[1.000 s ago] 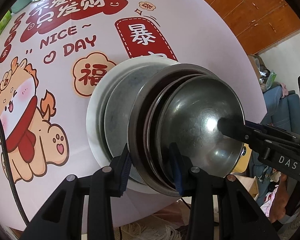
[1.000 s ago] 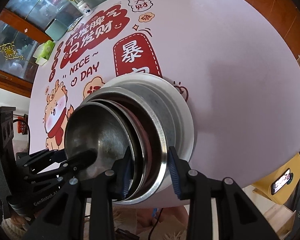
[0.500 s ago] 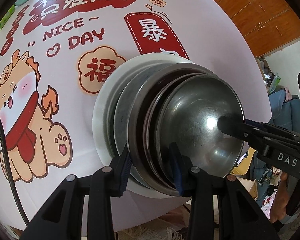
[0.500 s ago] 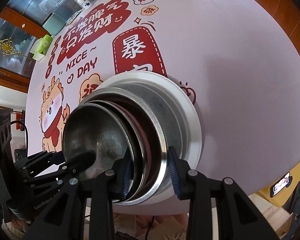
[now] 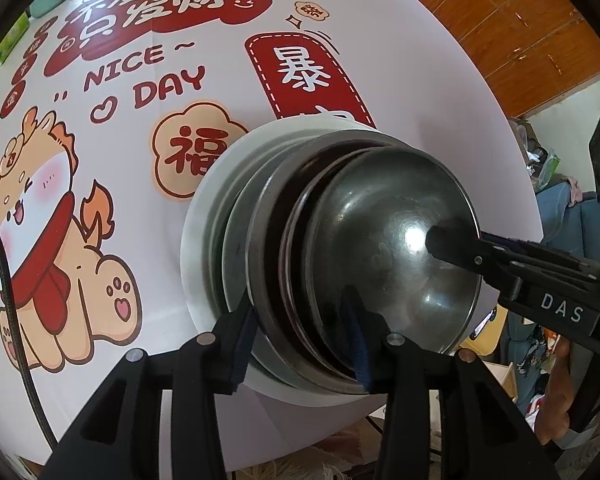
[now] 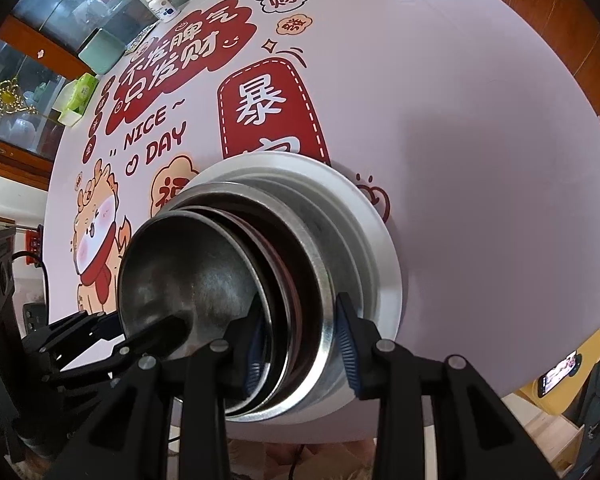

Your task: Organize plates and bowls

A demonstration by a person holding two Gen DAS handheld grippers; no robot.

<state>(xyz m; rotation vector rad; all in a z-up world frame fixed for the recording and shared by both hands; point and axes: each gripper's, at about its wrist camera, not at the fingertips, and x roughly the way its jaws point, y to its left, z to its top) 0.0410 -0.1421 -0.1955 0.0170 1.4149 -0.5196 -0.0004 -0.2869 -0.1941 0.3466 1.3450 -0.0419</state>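
Jaws left gripper [image 5: 300, 340]: just widened, straddling bowl stack [image 5: 380, 248] rim | right gripper [image 6: 300, 344]: clamped on rim

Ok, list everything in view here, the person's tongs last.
bowls: several, steel and dark, nested on the plate
plate: one, white, near edge of the tablecloth
tablecloth: one, pale with red and orange cartoon prints
cabinets: brown wood, beyond the tablecloth
box: one, mint green, far edge
phone: one, screen lit, low at the right
left tongs: black, blue pads, just been opening, bowl rims between them
right tongs: black, blue pads, clamped on bowl rims
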